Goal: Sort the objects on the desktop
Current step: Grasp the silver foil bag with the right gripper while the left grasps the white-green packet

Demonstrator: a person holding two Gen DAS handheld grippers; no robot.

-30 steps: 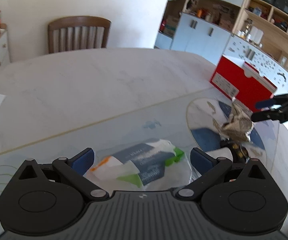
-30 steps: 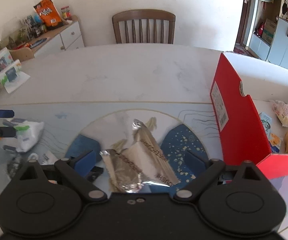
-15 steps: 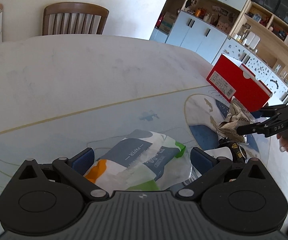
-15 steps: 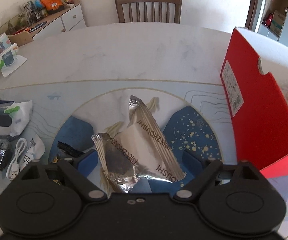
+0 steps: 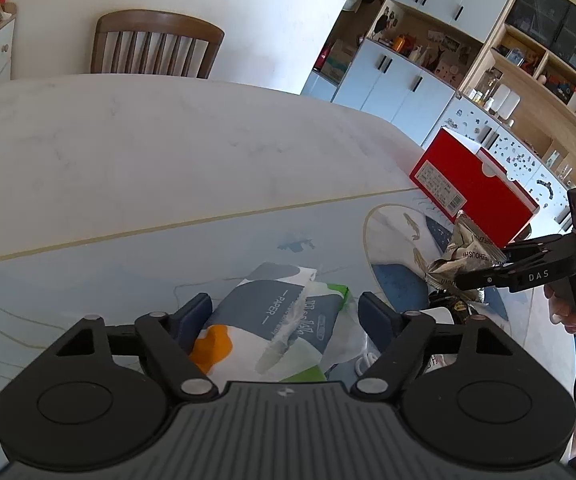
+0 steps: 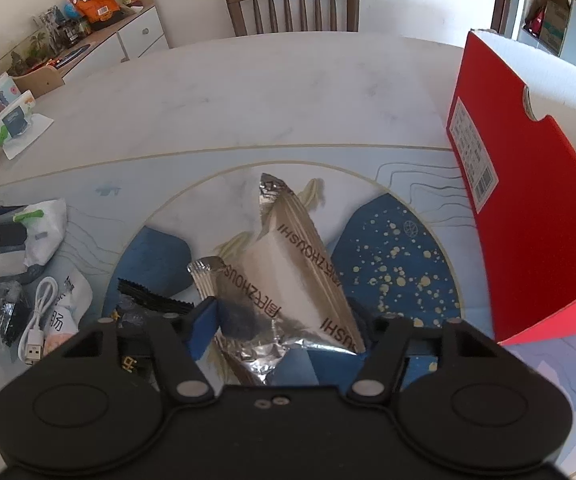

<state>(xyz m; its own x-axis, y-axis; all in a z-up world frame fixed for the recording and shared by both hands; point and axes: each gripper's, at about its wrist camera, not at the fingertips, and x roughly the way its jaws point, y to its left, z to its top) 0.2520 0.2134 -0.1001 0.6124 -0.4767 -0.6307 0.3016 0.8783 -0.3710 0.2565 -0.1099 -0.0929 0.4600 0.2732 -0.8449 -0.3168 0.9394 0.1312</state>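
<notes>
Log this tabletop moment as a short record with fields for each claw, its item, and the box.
left claw: jaws closing around the tissue pack, a gap still showing on one side
right claw: jaws closing on the silver snack packet
red box: open, on the table, right of the packet
loose items: white USB cable, black wrapper

Ahead of both hand-held grippers the worktop (image 6: 288, 92) lies bare as far as the chair (image 6: 292, 4). To the right of the right hand-held gripper (image 6: 284, 320) the red box (image 6: 528, 208) stands as a tall wall. To its left, a cable (image 6: 38, 316), dark wrappers (image 6: 148, 304) and a tissue pack (image 5: 272, 324) crowd the mat, the pack between the closing jaws of the left hand-held gripper (image 5: 284, 316).
</notes>
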